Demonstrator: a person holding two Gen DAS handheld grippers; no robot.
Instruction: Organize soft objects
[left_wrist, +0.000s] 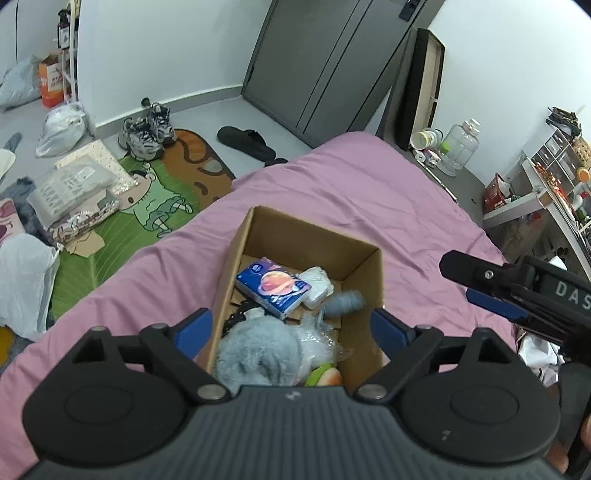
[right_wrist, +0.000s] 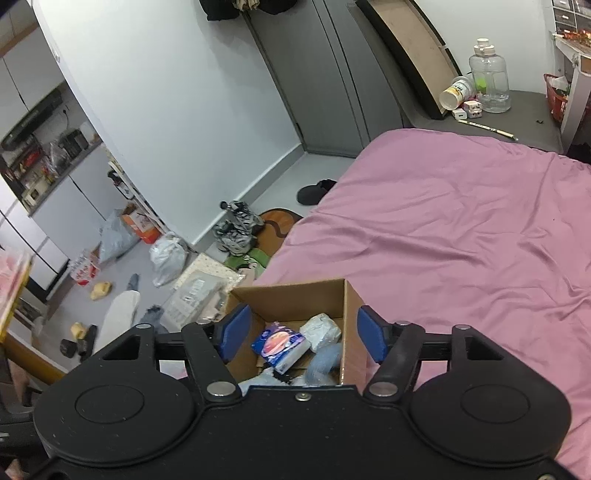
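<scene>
An open cardboard box (left_wrist: 314, 236) (right_wrist: 295, 293) sits on the pink bed. Inside lie a blue tissue pack (left_wrist: 272, 288) (right_wrist: 281, 345), a white wrapped bundle (left_wrist: 317, 284) (right_wrist: 322, 330), a blurred grey-blue roll (left_wrist: 343, 302) (right_wrist: 325, 360), a grey fluffy plush (left_wrist: 258, 354), clear plastic wrap and a green-and-peach soft toy (left_wrist: 325, 376). My left gripper (left_wrist: 291, 326) is open and empty just above the box. My right gripper (right_wrist: 301, 334) is open and empty above the box; it also shows in the left wrist view (left_wrist: 491, 288) to the right of the box.
The pink bed sheet (right_wrist: 461, 229) spreads to the right. On the floor at left lie a cartoon rug (left_wrist: 155, 206), sneakers (left_wrist: 147, 133), a black slipper (left_wrist: 247, 142), plastic bags and packages. A water jug (right_wrist: 489, 79) and cup stand on a dark bedside ledge.
</scene>
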